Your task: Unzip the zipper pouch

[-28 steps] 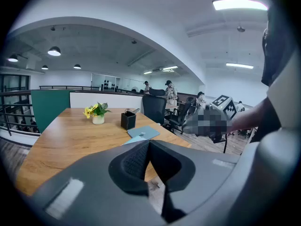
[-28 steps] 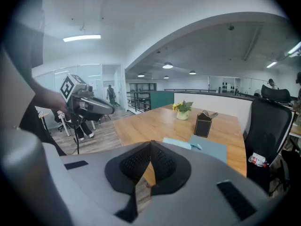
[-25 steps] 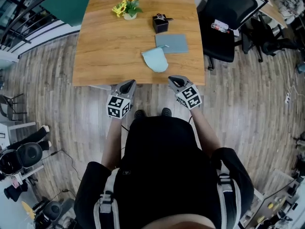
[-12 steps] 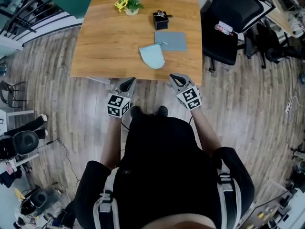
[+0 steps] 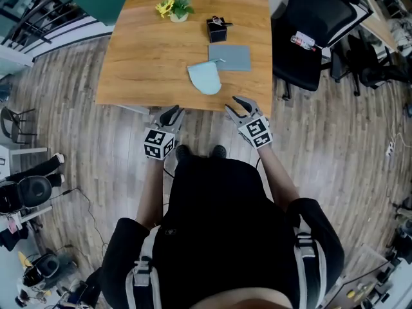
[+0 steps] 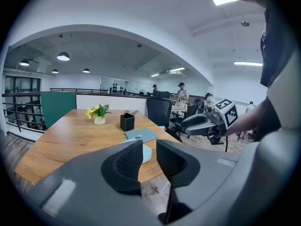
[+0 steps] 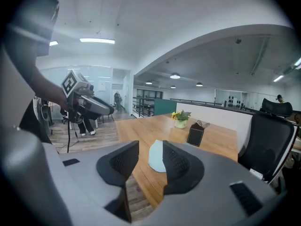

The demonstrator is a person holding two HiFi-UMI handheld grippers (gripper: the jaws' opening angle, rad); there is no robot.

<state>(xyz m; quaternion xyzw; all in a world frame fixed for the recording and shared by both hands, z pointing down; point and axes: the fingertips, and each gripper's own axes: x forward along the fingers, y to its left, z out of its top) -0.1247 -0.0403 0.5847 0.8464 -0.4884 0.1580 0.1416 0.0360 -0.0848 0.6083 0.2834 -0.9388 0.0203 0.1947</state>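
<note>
Lying near the tabletop's [image 5: 141,50] front edge, right of centre, the light-blue zipper pouch [image 5: 205,79] is sitting just beside a grey flat case [image 5: 232,56]. Wood-plank floor [image 5: 335,134] and an office chair [image 5: 302,18] are surrounding it. L gripper [image 5: 172,112] & R gripper [image 5: 239,103] are hovering off the front edge, jaws just been opening, now partly apart, nothing btwn. Zip is looking too small to make out; the person's torso [image 5: 219,230] is hiding the floor below.

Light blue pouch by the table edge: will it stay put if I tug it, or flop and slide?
The light blue pouch lies flat and thin, so it is probably limp fabric that sags when lifted. It looks light on the smooth wooden table, so a tug likely drags it along. Flat as it is, rolling or tipping seems unlikely.
</note>
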